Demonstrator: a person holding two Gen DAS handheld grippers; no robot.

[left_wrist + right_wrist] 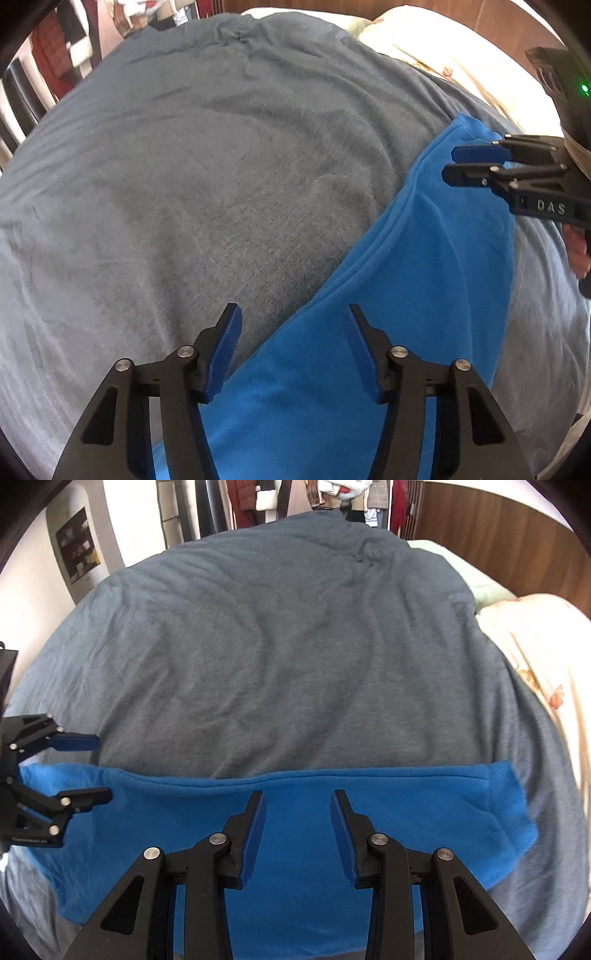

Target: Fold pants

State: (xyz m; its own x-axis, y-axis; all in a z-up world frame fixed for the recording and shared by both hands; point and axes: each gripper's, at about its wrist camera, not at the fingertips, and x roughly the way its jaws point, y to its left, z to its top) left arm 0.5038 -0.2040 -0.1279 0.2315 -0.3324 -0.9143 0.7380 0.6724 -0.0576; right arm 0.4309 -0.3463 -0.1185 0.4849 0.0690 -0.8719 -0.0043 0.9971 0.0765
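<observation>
Left gripper [291, 317]: nearest in the left wrist view, at 6 o'clock; black linked arms, ribbed blue pads, jaws apart with nothing between them, held above the pants' edge.
Right gripper [297, 803]: at 6 o'clock in the right wrist view; same black frame and blue pads, jaws apart and gripping nothing, pants beneath the gap.
Pants [332, 812]: bright blue soft knit, lying flat on the blanket as a long folded band; doubled seam edges run along the far side; a ribbed cuff ends it at 3 o'clock in the right wrist view. In the left wrist view they run from 6 o'clock up to 2 o'clock.
Other tool seen: the right gripper shows at 3 o'clock in the left wrist view with raised letters on its body and a hand [580, 254] behind it; the left one shows at 9 o'clock in the right wrist view.
Blanket [277, 646]: grey, fleecy, softly creased, covering most of the bed.
Pillow [535, 657]: cream, with a faint floral print, at 2 to 3 o'clock beyond the blanket; a pale green sheet edge [480, 583] lies just past it.
Headboard [498, 528]: brown wood, at 1 o'clock.
Clothes [314, 494]: hanging at 12 o'clock, farthest off.
Wall [122, 517]: white, at 10 o'clock, with a dark poster [77, 544].
</observation>
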